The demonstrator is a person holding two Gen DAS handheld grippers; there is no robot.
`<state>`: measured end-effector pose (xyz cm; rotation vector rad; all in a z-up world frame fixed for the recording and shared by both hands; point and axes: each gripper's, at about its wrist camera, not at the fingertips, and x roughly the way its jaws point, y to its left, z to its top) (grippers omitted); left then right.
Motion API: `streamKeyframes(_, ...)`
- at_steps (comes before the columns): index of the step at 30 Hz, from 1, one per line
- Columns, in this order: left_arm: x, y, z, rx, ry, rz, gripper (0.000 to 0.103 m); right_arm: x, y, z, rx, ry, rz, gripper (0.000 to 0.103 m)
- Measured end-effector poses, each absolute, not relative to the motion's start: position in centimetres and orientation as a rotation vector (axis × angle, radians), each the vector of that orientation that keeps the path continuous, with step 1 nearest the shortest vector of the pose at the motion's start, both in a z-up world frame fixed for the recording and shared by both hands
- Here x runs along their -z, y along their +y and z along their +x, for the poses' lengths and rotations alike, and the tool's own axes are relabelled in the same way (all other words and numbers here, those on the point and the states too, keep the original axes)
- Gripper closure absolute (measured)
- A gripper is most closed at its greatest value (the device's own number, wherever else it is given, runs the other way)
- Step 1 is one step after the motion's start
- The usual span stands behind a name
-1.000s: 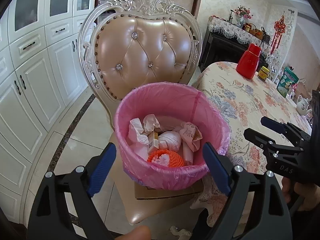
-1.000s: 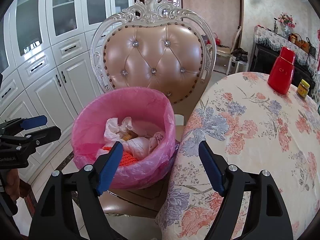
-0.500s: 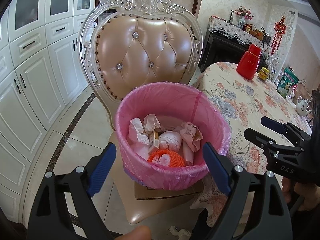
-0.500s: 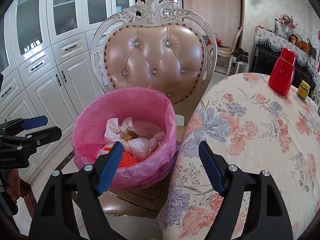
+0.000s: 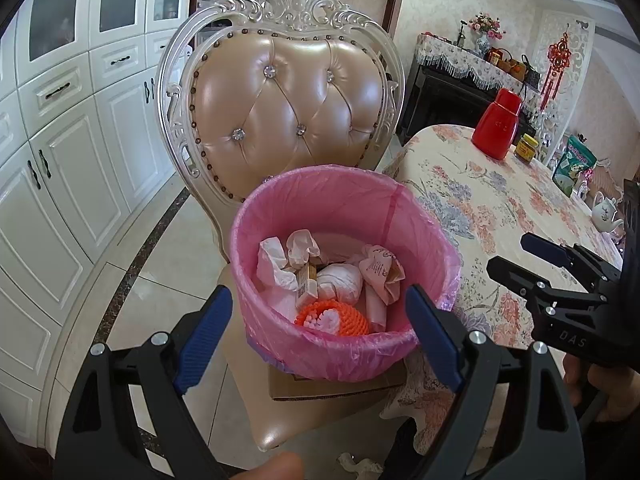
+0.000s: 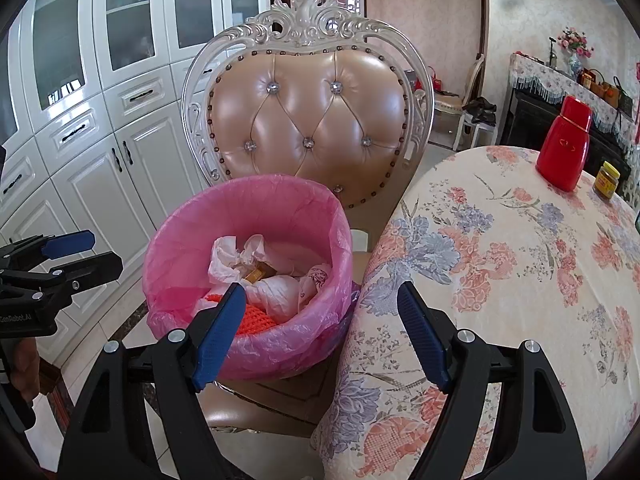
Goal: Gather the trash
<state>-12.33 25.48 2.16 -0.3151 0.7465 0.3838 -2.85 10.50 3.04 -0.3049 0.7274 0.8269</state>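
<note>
A bin with a pink liner bag (image 5: 340, 200) (image 6: 248, 208) stands on a cardboard piece on a chair seat. It holds crumpled white tissues (image 5: 340, 282) (image 6: 276, 292), paper wrappers (image 5: 380, 268) and an orange netted item (image 5: 340, 318) (image 6: 256, 316). My left gripper (image 5: 320, 332) is open and empty, just in front of the bin. My right gripper (image 6: 320, 332) is open and empty, over the gap between the bin and the table edge. A crumpled scrap (image 5: 358, 466) lies on the floor below.
An ornate padded chair (image 5: 288, 92) (image 6: 312, 108) backs the bin. A table with a floral cloth (image 5: 500, 200) (image 6: 520, 260) is at the right, with a red flask (image 5: 498, 128) (image 6: 564, 148), a small jar (image 5: 525, 146) and a teapot (image 5: 606, 212). White cabinets (image 5: 60, 140) line the left.
Both grippers stay open and almost still. The bin sits slightly nearer the right gripper's view than a second ago.
</note>
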Motion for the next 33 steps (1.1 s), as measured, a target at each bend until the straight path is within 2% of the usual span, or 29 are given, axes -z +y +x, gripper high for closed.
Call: streamKeyframes(33,-2.56,24.93,-12.12,-0.358,0.732,-0.307,0.016,-3.09,10.43,-2.72,-0.83,0.727,-0.306,0.029)
